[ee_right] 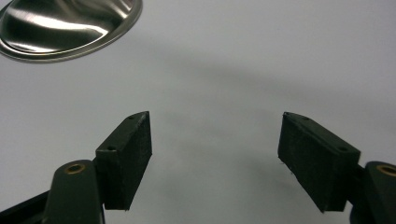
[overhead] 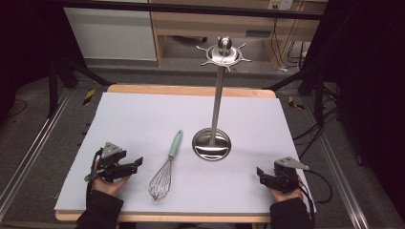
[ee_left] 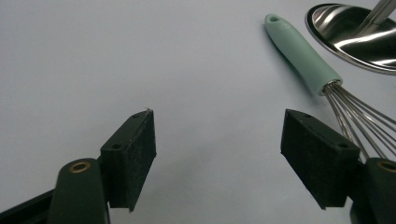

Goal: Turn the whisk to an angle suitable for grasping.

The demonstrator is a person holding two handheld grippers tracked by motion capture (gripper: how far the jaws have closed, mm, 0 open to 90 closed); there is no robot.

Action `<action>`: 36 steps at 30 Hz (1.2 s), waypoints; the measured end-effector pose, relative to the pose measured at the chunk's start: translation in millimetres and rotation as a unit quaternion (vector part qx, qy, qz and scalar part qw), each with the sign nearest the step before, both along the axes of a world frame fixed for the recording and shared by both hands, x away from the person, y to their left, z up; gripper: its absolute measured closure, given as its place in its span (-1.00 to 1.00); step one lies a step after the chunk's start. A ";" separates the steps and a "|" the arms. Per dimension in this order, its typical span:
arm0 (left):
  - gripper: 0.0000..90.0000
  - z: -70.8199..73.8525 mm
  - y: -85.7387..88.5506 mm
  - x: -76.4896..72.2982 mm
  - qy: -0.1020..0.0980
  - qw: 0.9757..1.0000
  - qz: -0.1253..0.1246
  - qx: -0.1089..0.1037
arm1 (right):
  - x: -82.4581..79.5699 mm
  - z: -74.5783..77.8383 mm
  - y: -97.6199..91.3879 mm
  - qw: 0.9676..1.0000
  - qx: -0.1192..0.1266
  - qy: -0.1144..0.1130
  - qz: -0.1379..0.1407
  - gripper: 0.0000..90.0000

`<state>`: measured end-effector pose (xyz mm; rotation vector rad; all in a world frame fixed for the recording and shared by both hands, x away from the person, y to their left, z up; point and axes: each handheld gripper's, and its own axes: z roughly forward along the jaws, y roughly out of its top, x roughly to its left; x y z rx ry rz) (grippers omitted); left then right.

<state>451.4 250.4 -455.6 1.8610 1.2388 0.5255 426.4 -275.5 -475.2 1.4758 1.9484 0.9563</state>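
A wire whisk [overhead: 165, 168] with a mint-green handle lies on the white sheet, its handle pointing away from me. Beside it on the right stands a steel utensil stand [overhead: 212, 143] with a round base, a tall pole and a hooked crown [overhead: 224, 52]. My left gripper [overhead: 136, 163] rests low at the left, open and empty, just left of the whisk wires. In the left gripper view the whisk [ee_left: 308, 58] lies ahead to the right of my left gripper [ee_left: 218, 140]. My right gripper [overhead: 261, 173] sits at the right, open and empty; its own view shows the right gripper [ee_right: 215, 140] with the stand's base [ee_right: 70, 28] at upper left.
The white sheet [overhead: 143, 114] covers a wooden table [overhead: 191, 89]. Metal rails and black tripod legs flank the table on the floor. Cables trail at the right. A wooden shelf stands behind.
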 end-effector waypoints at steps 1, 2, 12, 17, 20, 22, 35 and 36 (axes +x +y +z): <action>-0.43 0.0 0.0 0.0 0.000 1.000 0.000 0.000 | 0.0 0.0 0.0 1.000 0.000 0.000 0.000 -0.42; -0.43 0.4 -0.6 -0.5 -0.002 1.000 -0.001 0.000 | -0.3 0.4 -0.7 1.000 -0.001 0.002 -0.005 -0.42; -0.43 8.4 -8.3 -4.9 -0.009 1.000 -0.018 -0.003 | -3.2 1.2 0.9 1.000 -0.012 -0.003 -0.016 -0.38; -0.43 14.7 -9.1 -5.8 -0.012 1.000 -0.021 -0.010 | -4.0 1.4 1.9 1.000 -0.006 -0.001 -0.017 -0.38; -0.43 19.9 -11.3 -5.3 -0.014 0.999 -0.026 -0.013 | -5.3 2.4 2.1 1.000 0.000 -0.006 -0.018 -0.39; -0.43 22.6 -12.8 -4.9 -0.015 0.999 -0.028 -0.012 | -5.7 3.0 2.8 1.000 0.004 -0.006 -0.019 -0.39; -0.42 43.2 -21.7 0.8 -0.023 0.999 -0.043 -0.015 | -4.7 5.0 6.0 1.000 0.004 -0.011 -0.027 -0.41; -0.41 45.4 -21.9 1.7 -0.024 0.999 -0.043 -0.017 | -4.7 5.1 5.7 1.000 0.003 -0.011 -0.028 -0.41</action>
